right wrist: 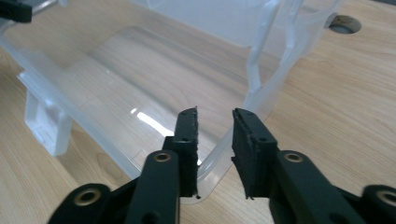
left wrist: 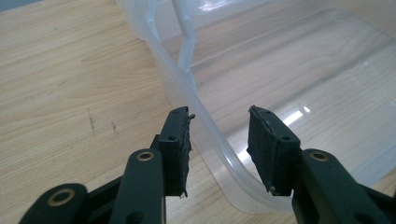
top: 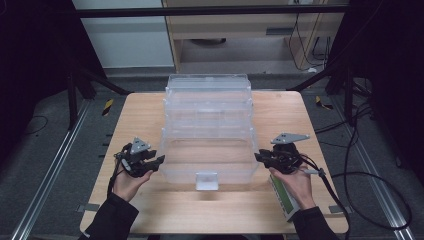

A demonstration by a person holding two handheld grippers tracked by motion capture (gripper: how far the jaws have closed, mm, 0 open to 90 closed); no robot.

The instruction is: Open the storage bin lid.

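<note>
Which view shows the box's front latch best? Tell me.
The high view: the latch faces the camera, centred on the clear box's front edge. The right gripper view catches it sideways at the left. The left gripper view gives the rim.

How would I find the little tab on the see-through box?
Look at the wooden table and find the big clear box in its middle. On the box's open lid, the near edge carries a small latch, the only frosted square sticking out.
</note>
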